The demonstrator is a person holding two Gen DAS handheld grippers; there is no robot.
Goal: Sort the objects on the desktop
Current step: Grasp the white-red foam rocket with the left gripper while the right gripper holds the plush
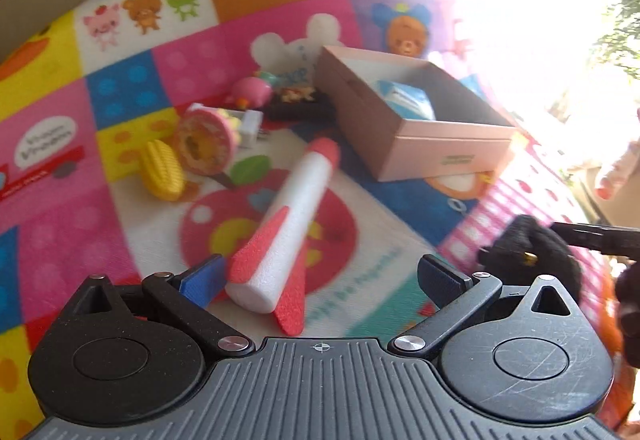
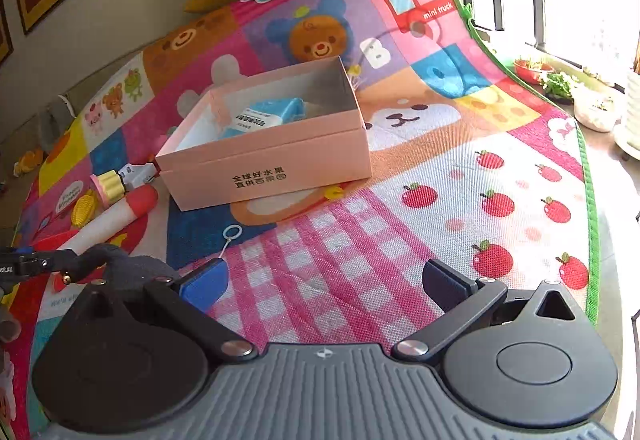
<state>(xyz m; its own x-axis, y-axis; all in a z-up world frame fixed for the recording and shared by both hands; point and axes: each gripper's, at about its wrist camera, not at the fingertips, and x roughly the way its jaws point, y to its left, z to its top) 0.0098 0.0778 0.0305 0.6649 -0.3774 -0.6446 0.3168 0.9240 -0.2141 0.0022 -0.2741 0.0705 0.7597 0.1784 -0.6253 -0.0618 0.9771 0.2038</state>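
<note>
**Both grippers standing open near pink box**

Left gripper (image 1: 320, 276) jaws are standing apart around the foam rocket's (image 1: 286, 224) tail, not pressing. Right gripper (image 2: 326, 280) jaws are gaping wide, holding nothing, over bare mat (image 2: 460, 208) in front of the pink box (image 2: 276, 160). Rocket is lying left of the box.

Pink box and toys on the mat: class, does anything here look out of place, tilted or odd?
Only the blue carton sits inside the pink box, and it lies tilted. The foam rocket, toy corn and donut lie loose on the mat beside it, unsorted. Nothing looks spilled or damaged.
</note>
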